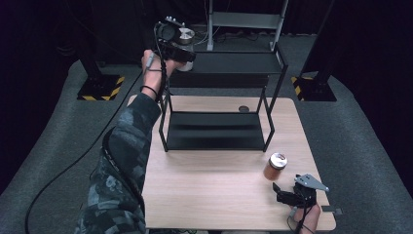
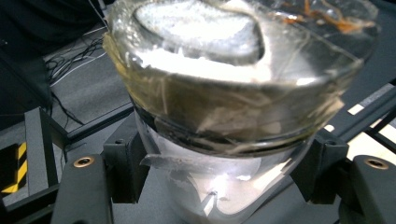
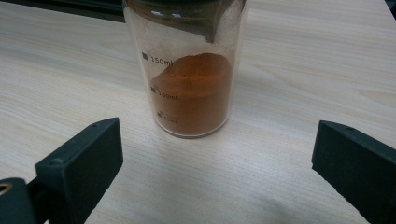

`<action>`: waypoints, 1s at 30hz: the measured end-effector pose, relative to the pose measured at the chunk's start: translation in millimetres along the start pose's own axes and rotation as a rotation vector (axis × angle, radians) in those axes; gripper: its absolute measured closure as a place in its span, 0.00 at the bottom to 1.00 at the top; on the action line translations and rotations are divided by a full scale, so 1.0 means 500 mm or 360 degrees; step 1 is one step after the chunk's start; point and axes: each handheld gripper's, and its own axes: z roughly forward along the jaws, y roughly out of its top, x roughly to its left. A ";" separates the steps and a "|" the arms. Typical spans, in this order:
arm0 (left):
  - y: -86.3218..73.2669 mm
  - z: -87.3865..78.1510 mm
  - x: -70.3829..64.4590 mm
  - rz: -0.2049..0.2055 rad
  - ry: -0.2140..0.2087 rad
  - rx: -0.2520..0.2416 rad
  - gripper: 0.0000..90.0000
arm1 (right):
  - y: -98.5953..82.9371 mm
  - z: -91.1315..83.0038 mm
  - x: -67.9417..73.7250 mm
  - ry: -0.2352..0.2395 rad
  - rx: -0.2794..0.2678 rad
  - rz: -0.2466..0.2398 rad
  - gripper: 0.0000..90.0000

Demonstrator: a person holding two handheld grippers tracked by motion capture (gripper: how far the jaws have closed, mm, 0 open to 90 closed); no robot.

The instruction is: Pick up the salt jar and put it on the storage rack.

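Left gripper (image 1: 182,51) clamped on clear jar (image 2: 224,116) w/ silver lid, over black rack's (image 1: 216,131) top shelf at 11 o'clock, right gripper (image 1: 285,192) jaws wide, orange-powder jar (image 1: 275,166) upright at its 11 o'clock, on table (image 1: 204,190).

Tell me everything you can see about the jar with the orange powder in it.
The jar is clear, glass by the look of it, with printed volume marks including 150ml. Orange-brown powder fills it to a slanted surface, dusting the wall above. A shiny lid tops it. It stands upright on the wooden table, in front of the black shelf rack. The open right gripper faces it without touching.
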 end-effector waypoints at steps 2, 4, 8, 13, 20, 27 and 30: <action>-0.001 0.006 -0.001 -0.0012 0.0007 0.0000 0.34 | 0.000 0.000 0.000 0.0001 0.0000 0.0001 0.01; -0.001 0.008 -0.001 -0.0018 0.0007 0.0000 0.34 | 0.000 0.000 0.000 0.0001 -0.0001 0.0000 0.01; -0.003 0.014 0.003 -0.0033 0.0005 0.0005 0.34 | -0.001 -0.001 0.000 -0.0001 -0.0003 0.0001 0.01; -0.010 0.019 0.009 -0.0054 -0.0003 0.0003 0.34 | -0.001 -0.001 0.000 -0.0001 -0.0003 0.0000 0.01; -0.025 0.022 0.016 -0.0098 -0.0016 -0.0038 0.34 | -0.002 -0.001 0.001 -0.0007 -0.0010 0.0003 0.01; -0.032 0.030 0.019 -0.0132 -0.0006 -0.0070 0.34 | -0.001 -0.001 0.001 -0.0005 -0.0006 0.0001 0.01; -0.033 0.033 0.017 -0.0143 -0.0003 -0.0079 0.34 | -0.002 -0.001 0.000 -0.0002 -0.0007 0.0003 0.01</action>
